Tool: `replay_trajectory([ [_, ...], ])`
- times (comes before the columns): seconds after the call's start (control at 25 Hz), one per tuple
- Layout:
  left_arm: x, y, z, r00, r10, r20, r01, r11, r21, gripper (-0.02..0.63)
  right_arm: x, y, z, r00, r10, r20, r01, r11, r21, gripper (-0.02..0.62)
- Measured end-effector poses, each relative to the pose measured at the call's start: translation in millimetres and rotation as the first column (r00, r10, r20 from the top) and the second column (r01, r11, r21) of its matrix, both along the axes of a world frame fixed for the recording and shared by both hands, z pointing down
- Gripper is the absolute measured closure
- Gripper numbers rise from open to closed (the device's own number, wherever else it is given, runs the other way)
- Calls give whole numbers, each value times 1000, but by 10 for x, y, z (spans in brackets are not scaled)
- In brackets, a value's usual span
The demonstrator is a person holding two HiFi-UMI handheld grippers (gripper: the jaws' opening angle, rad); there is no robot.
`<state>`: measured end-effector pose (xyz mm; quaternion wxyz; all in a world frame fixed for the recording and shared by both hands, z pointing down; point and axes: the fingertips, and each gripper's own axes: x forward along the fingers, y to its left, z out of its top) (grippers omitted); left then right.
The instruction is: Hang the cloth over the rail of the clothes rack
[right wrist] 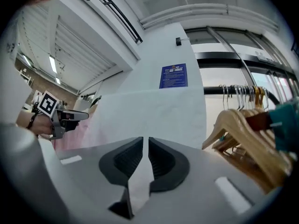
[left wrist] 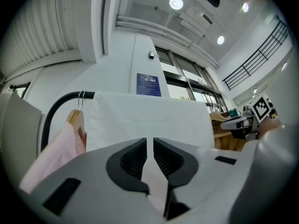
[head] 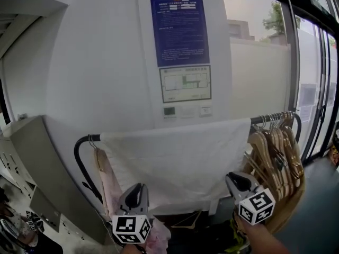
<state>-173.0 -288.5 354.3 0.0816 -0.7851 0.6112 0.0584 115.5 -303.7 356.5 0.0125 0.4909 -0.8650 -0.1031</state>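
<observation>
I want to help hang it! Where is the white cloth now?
In the head view, the white cloth is draped over the rail mid-rack, between a pink garment on the left and wooden hangers on the right.

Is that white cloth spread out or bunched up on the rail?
Spread out: the white cloth hangs flat and wide over the rail, between a pink garment and wooden hangers.
</observation>
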Motion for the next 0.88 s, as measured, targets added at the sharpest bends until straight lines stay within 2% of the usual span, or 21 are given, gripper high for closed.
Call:
replay_trajectory([
  [0.16,262,164,470,999,33,-15,-33,999,-42,575,-235,147,493,999,-45,12,45,997,-67,558],
  [0.24,375,221,596,999,46,-20,-47,998,-53,582,-301,204,592,998,-52,24,54,996,-72,561],
  [0.52,622,307,637,995,97,-17,-97,994,-59,600,-391,333,566,997,-61,47,63,997,-41,577],
  [0.88,734,272,634,991,127,-32,-129,989,-77,600,-489,369,517,996,-85,40,87,995,-40,592],
])
